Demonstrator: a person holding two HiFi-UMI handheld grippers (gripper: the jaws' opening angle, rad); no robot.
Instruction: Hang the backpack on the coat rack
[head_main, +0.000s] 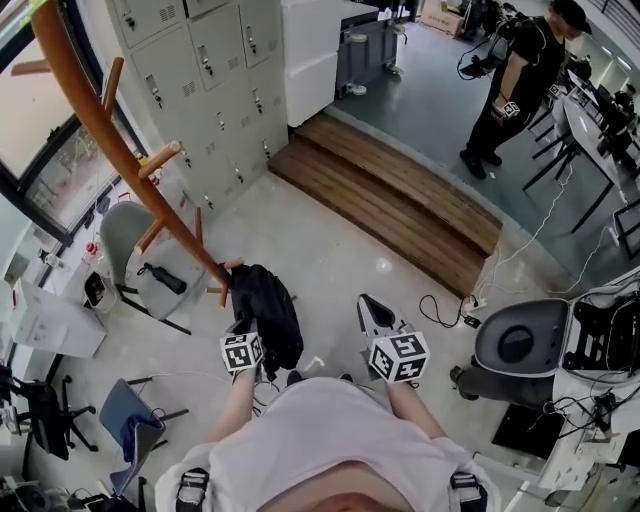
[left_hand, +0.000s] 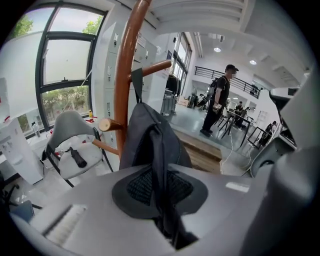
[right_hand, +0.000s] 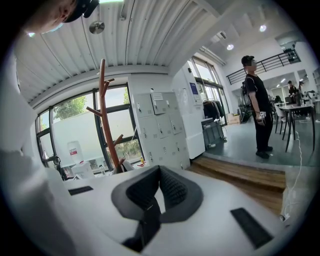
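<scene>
The black backpack (head_main: 265, 312) hangs beside the brown wooden coat rack (head_main: 105, 135), close to a low peg (head_main: 231, 265). In the left gripper view the backpack (left_hand: 150, 135) hangs by its top loop (left_hand: 136, 85) from a peg (left_hand: 152, 67) of the rack (left_hand: 122, 75). My left gripper (head_main: 248, 326) is shut on a dark strap (left_hand: 159, 165) of the backpack, which runs down between its pads (left_hand: 162, 202). My right gripper (head_main: 368, 306) stays to the right, apart from the backpack. Its pads (right_hand: 152, 200) meet with nothing between them. The rack (right_hand: 104, 110) shows far off in the right gripper view.
A grey chair (head_main: 130, 240) with a black item on it stands left of the rack. Grey lockers (head_main: 200, 70) line the wall behind. A wooden step (head_main: 390, 200) crosses the floor ahead. A person in black (head_main: 520, 80) stands at the far right. An office chair (head_main: 520, 345) and cables sit at my right.
</scene>
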